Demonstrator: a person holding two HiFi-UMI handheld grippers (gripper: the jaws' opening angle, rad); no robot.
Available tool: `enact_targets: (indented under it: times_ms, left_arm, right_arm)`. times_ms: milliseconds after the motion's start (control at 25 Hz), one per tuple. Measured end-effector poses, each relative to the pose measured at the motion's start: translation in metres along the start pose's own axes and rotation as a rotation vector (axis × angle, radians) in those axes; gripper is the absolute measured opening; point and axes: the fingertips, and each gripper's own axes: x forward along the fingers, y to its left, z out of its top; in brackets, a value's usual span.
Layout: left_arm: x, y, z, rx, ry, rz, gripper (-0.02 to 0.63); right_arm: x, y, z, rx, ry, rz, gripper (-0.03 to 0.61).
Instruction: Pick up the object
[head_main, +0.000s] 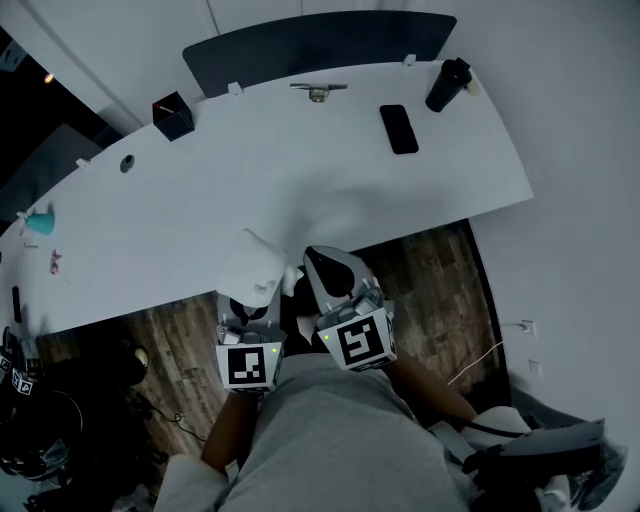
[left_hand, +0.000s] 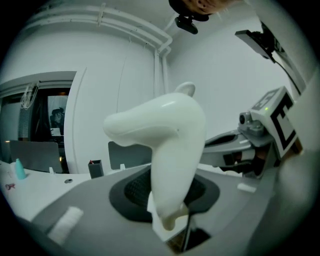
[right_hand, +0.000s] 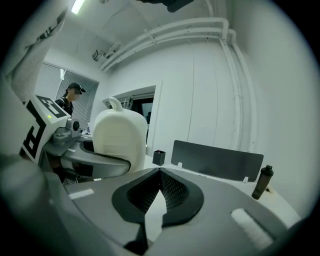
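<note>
A white plastic object (head_main: 252, 268) with a bulbous head and a thick stem sits between the jaws of my left gripper (head_main: 254, 296), raised off the white desk (head_main: 300, 190) near its front edge. In the left gripper view the stem of the white object (left_hand: 167, 150) is clamped in my left gripper (left_hand: 169, 202), which is shut on it. My right gripper (head_main: 326, 264) is just to the right of it, jaws shut and empty. In the right gripper view my right gripper (right_hand: 160, 172) shows closed pads, with the white object (right_hand: 120, 132) at its left.
On the desk's far side lie a black phone (head_main: 399, 129), a black bottle (head_main: 447, 85), a dark box (head_main: 173, 116) and a small metal part (head_main: 319, 91). A dark partition (head_main: 320, 45) lines the back edge. A teal item (head_main: 40, 222) sits far left. Wood floor (head_main: 440, 290) lies below.
</note>
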Motion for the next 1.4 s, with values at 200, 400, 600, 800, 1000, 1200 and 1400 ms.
enact_targets:
  times_ms: [200, 400, 600, 800, 1000, 1200, 1400]
  left_arm:
    - [-0.014, -0.012, -0.001, 0.024, 0.031, 0.005, 0.131]
    - [-0.030, -0.012, -0.008, 0.016, 0.045, 0.017, 0.131]
    - [-0.045, 0.001, -0.006, 0.003, 0.046, 0.012, 0.130]
    - [-0.064, 0.035, -0.013, 0.000, 0.050, 0.034, 0.130]
    - [-0.086, 0.062, -0.020, -0.049, 0.046, 0.047, 0.131]
    - [-0.096, 0.082, -0.011, -0.049, 0.020, 0.053, 0.130]
    - [-0.100, 0.094, -0.011, -0.070, -0.007, 0.044, 0.131]
  right_arm:
    - [-0.020, -0.005, -0.006, 0.054, 0.011, -0.011, 0.002]
    - [-0.027, 0.003, -0.003, 0.046, 0.001, -0.018, 0.002]
    - [-0.018, 0.022, 0.003, 0.060, 0.016, -0.010, 0.002]
    - [0.002, 0.057, 0.017, 0.054, 0.018, 0.021, 0.002]
    - [0.010, 0.088, 0.035, 0.062, 0.010, 0.038, 0.002]
    - [0.020, 0.100, 0.047, 0.056, 0.006, 0.017, 0.002]
    - [0.029, 0.108, 0.046, 0.049, 0.024, 0.001, 0.002]
